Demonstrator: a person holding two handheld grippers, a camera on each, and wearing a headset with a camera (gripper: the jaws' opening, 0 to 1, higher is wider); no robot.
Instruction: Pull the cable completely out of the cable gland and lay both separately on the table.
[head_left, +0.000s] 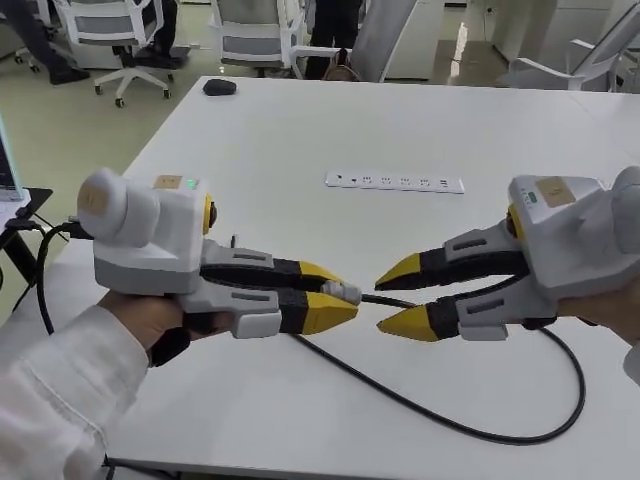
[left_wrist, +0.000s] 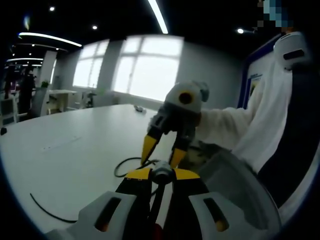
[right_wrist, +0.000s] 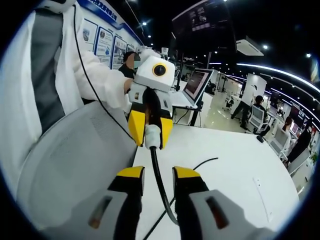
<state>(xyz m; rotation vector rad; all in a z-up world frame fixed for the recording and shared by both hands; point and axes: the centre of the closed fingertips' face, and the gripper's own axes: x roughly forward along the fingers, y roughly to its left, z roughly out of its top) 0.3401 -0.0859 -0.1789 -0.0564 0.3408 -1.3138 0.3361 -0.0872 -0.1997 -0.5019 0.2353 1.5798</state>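
Note:
In the head view my left gripper (head_left: 345, 293) is shut on a small grey cable gland (head_left: 347, 292) held just above the white table (head_left: 300, 150). A black cable (head_left: 440, 420) leaves the gland and passes between the spread jaws of my right gripper (head_left: 388, 301), which is open and faces the left one tip to tip. The cable then loops over the table near the front edge. In the right gripper view the cable (right_wrist: 159, 185) runs between my own yellow fingertips (right_wrist: 131, 173) up to the gland (right_wrist: 152, 137). In the left gripper view the gland (left_wrist: 162, 173) sits at my jaw tips.
A white power strip (head_left: 395, 182) lies mid-table and a dark mouse-like object (head_left: 219, 87) sits at the far edge. Office chairs (head_left: 110, 30) stand beyond the table. A grey chair back (right_wrist: 75, 150) is close to the person. The table's front edge is just below the grippers.

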